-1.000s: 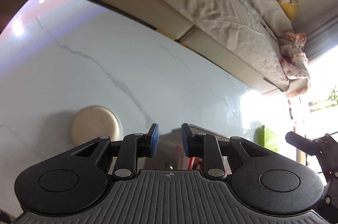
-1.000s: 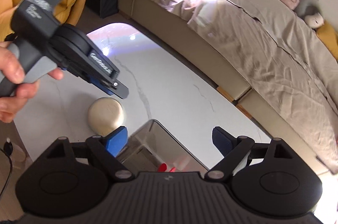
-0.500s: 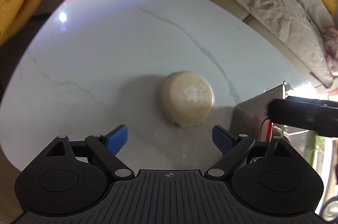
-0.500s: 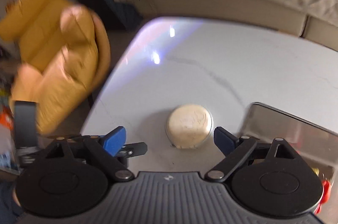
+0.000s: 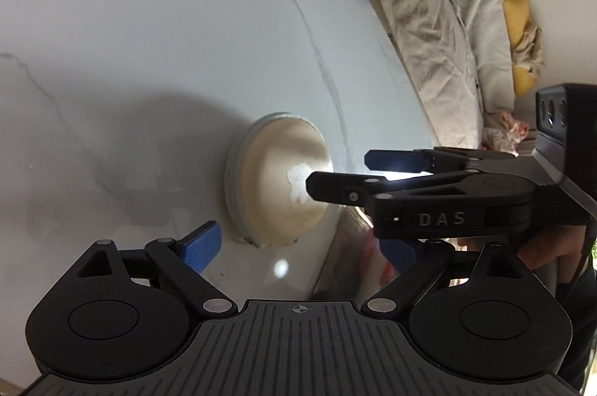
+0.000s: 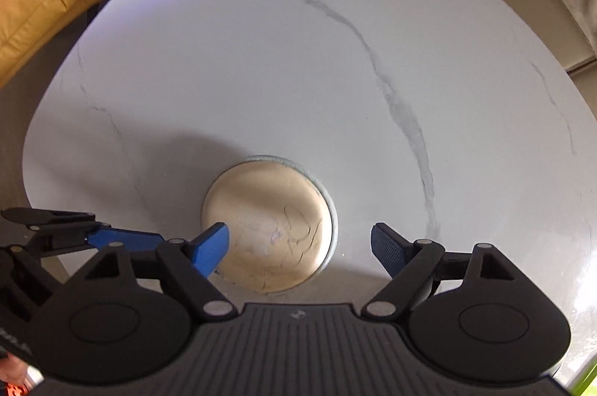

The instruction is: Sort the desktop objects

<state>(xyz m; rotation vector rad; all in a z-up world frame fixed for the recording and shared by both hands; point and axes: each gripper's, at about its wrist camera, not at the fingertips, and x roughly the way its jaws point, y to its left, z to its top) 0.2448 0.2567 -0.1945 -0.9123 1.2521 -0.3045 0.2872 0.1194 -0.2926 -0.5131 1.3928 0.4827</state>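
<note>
My right gripper (image 6: 298,248) has its jaws spread wide, and the round cream disc (image 6: 268,228) lies directly ahead of them, centred in the gap and wider across its face than I would like, though the opening looks just enough to straddle it. My left gripper (image 5: 302,246) is also held wide with nothing in it; from there the disc (image 5: 276,183) sits just ahead and a little to the left of centre, with my right gripper (image 5: 373,172) reaching across from the right so that its tips hang over the disc's near edge. I judge the disc to be stiff and fairly light, a flat puck with a pale grey band (image 5: 233,179) around its rim and a scuffed, scratched top. The smooth face gives me nothing to pinch, so I would take it by the rim, one pad on each opposite side of the band, low against the surface (image 6: 261,78). That polished marble looks slick, so the disc may skate away if one pad lands first. Just right of my left jaws stands a shiny metal box (image 5: 347,246), touching nothing I can see. Beyond the surface's far edge, well apart, lies the bed (image 5: 440,4).
</note>
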